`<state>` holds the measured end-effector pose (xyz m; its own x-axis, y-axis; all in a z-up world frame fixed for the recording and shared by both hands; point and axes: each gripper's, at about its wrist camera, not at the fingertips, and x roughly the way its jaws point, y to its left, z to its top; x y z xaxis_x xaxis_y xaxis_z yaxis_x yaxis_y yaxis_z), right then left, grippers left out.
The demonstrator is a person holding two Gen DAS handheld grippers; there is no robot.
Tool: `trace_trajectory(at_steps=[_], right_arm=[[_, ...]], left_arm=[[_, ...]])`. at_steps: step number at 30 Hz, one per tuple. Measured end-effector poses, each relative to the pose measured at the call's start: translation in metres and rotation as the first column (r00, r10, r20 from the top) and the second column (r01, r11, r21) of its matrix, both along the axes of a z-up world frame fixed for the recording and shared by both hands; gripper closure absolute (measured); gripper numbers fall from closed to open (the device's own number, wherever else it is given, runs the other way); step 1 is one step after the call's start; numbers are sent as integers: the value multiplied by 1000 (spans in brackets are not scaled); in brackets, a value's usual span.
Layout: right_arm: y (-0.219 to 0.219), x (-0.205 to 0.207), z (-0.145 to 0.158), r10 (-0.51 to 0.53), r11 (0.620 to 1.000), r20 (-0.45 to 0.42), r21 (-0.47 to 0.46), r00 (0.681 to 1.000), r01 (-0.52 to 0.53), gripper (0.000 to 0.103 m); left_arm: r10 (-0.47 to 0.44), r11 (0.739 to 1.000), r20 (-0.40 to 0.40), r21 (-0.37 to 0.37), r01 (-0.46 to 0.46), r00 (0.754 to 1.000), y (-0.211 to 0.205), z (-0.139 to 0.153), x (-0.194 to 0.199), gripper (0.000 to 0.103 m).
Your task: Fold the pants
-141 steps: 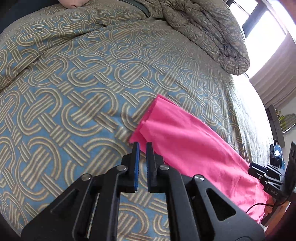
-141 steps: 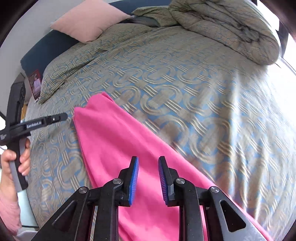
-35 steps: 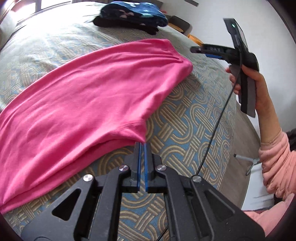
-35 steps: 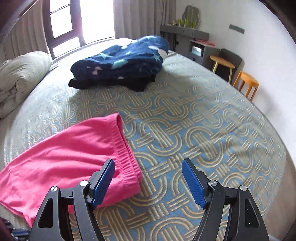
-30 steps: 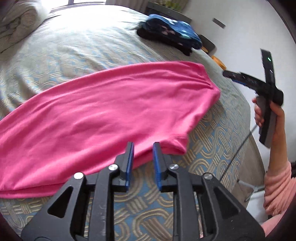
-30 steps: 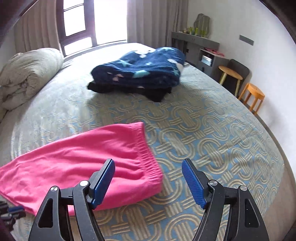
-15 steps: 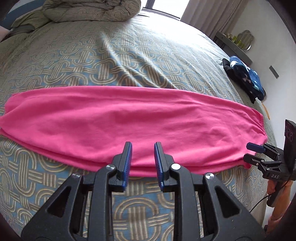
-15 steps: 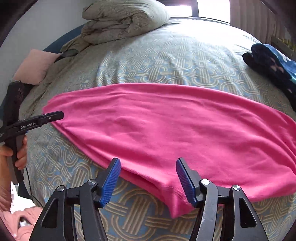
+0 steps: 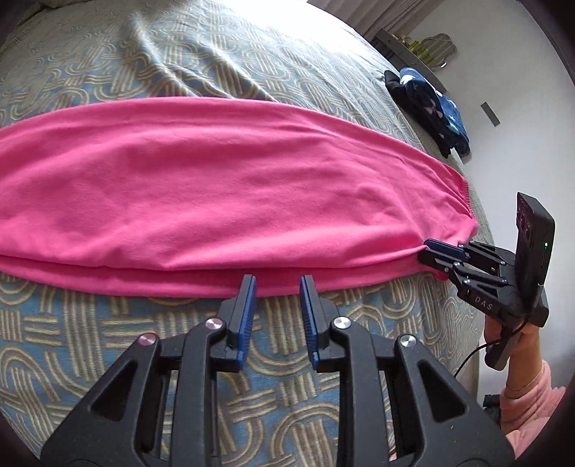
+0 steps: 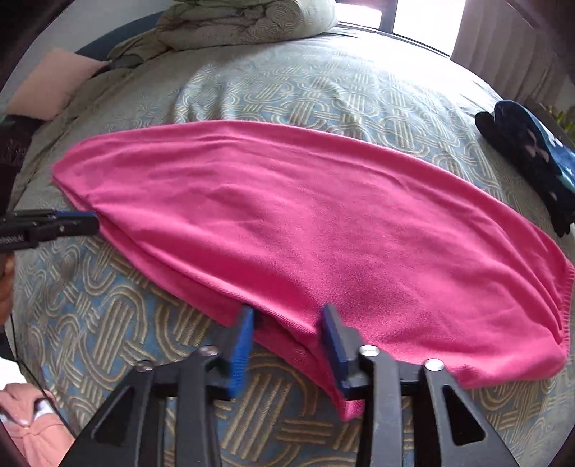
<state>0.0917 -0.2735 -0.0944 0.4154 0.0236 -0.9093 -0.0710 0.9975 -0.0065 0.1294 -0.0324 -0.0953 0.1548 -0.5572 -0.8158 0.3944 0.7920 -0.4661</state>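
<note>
Pink pants [image 9: 222,194] lie folded lengthwise across the patterned bedspread, waistband at the right; they also show in the right wrist view [image 10: 305,230]. My left gripper [image 9: 276,283] is open, its blue pads just short of the pants' near edge at mid-length. It shows in the right wrist view [image 10: 86,224] at the near edge toward the leg end. My right gripper [image 10: 287,316] is open with the near edge near the crotch between its pads. It shows in the left wrist view [image 9: 431,251] touching the fabric by the waistband.
A folded dark blue garment [image 9: 427,107] lies at the bed's far right, and shows in the right wrist view [image 10: 532,158]. A bunched duvet [image 10: 244,21] and a pink pillow [image 10: 54,82] sit at the head. The bed edge [image 9: 467,359] drops off at the right.
Both grippers have come in closer to the pants' near edge. My right gripper's jaws have narrowed around the fabric edge. The left stays open.
</note>
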Motion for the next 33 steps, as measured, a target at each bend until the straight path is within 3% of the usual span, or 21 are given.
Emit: trace_trajectory(at_steps=[2,3,5,10,11,13,15,19,21,24,29,33], right_arm=[[-4,0,2,-11,1000,9,7,1000,11,92],[-5,-1,2,-8,1000,18,6,1000,8,93],[-6,-2,1,-3,1000,20,5,1000,3,95],[-5,-11,10,18,999,55,27,998,-20,96],[-5,-12,11,25,999,60,27,998,-27,96],[-6,-13,8,29,999,51,28,998,-31,96],[-9,-14,5,22,999,42,37,999,-23,96],[-8,-16,3,30,998,36,48,999,-31,95],[-8,-17,4,44,998,25,42,999,-45,95],[-8,-16,5,62,997,7,34,998,-62,92],[-3,-13,18,66,998,22,21,998,-66,80],[18,0,33,87,993,63,78,994,-92,73]], left_arm=[[-11,999,-40,-44,9,999,-3,-5,2,74],[-8,998,-51,-59,5,999,-4,-6,2,66],[6,995,-67,-98,-13,998,-4,-5,5,59],[92,980,-145,-162,-115,985,4,-11,22,59],[119,972,-166,-180,-148,979,7,-14,26,61],[154,960,-199,-200,-194,968,13,-18,32,101],[171,957,-214,-198,-214,962,17,-18,31,100],[162,974,-133,-137,-180,978,15,-2,13,100],[155,986,-68,-56,-159,986,15,3,4,100],[185,981,-11,63,-184,983,28,0,0,100],[336,940,-27,65,-334,942,85,-4,7,99],[500,861,45,79,-502,865,151,9,24,87]])
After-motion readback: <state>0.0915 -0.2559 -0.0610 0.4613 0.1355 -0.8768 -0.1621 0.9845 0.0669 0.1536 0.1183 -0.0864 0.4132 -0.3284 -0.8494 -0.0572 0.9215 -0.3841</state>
